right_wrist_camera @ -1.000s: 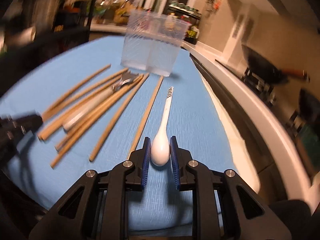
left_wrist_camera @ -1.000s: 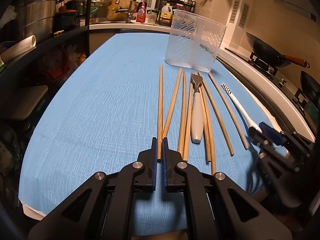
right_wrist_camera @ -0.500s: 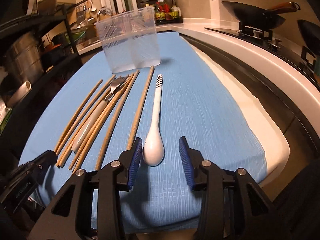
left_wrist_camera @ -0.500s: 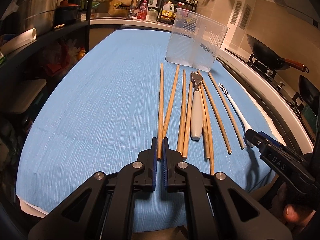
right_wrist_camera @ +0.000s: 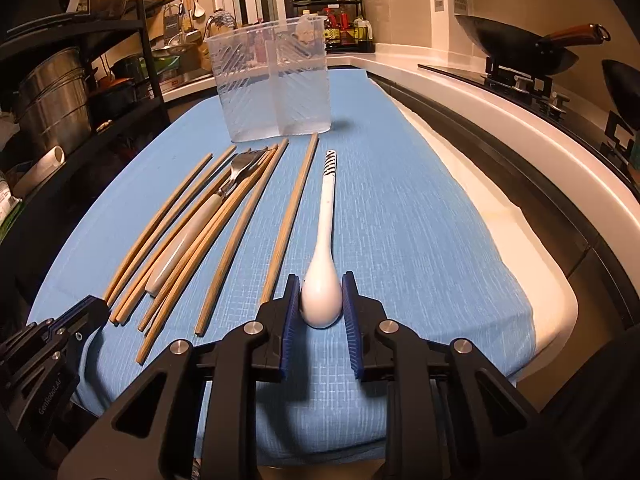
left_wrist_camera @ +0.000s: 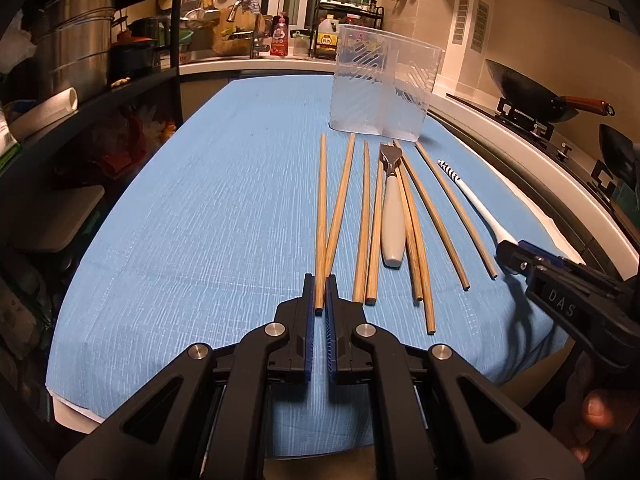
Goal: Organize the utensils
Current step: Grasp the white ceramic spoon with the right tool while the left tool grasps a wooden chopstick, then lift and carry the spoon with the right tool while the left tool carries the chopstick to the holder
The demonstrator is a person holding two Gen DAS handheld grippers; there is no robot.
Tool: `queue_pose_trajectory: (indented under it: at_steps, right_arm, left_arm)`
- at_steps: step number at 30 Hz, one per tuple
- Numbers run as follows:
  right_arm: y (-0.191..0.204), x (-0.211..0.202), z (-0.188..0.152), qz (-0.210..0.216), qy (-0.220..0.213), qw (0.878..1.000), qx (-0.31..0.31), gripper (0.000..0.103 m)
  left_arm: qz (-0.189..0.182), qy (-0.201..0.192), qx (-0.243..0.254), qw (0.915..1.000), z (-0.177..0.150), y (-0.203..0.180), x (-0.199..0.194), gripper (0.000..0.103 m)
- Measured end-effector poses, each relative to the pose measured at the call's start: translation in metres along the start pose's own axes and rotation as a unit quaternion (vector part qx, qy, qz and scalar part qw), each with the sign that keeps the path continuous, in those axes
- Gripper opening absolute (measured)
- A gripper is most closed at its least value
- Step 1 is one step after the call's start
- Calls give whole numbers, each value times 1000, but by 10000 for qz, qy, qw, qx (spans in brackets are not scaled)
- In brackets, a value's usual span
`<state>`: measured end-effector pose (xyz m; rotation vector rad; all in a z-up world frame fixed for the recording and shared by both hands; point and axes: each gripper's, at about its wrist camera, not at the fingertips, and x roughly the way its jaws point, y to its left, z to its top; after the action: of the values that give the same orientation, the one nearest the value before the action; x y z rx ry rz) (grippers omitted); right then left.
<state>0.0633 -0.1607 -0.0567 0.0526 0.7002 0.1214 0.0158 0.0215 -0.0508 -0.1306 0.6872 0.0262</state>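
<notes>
Sorting barely begun: the clear ribbed plastic holder [right_wrist_camera: 276, 80] stands empty.
Before it, left gripper [left_wrist_camera: 320, 280] pinches a wooden chopstick [left_wrist_camera: 321, 216]; right gripper [right_wrist_camera: 321, 300] closing on the white ceramic spoon [right_wrist_camera: 324, 248].

**Materials and finish, tabletop set**

Blue cloth [right_wrist_camera: 420, 240]: woven, matt, with a visible slubby thread grid.

Chopsticks [left_wrist_camera: 320, 220]: bare wood, pale tan, matt, faint grain.

Fork [left_wrist_camera: 392, 216]: bright metal tines with a dull sheen; handle cream, smooth, satin.

Spoon [right_wrist_camera: 324, 280]: white, glossy, glazed-looking, highlights on the bowl; black stripes at the handle tip, 12 o'clock end.

Organizer [right_wrist_camera: 276, 80]: clear plastic, translucent, moulded diagonal ribbing on the walls.

Left gripper [left_wrist_camera: 320, 304] and right gripper [right_wrist_camera: 322, 312]: matt black plastic bodies, silver metal pins, blue ribbed pads, rubbery in look.

Wok [right_wrist_camera: 516, 48] at 2 o'clock: dark metal, low sheen, glossy reddish wooden handle.
</notes>
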Motion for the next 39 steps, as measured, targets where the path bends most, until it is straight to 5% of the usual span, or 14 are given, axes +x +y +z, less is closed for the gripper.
queue_pose_trajectory:
  at_steps: [16,29,39]
  right_arm:
    - [8,-56,13,-122,-872,9948,-515,21]
    - [-2,-65,14,-33,-887,9952,-422,21]
    - [0,-82,49,-7,-1270,9897,-667,19]
  left_arm:
    - [-31,-740,-47,9972,10,0,-43,4]
    - [-33,-1205,13,9927,15,-3,-66,4]
    - [4,-1723,398,9842,47,-22,-87,4]
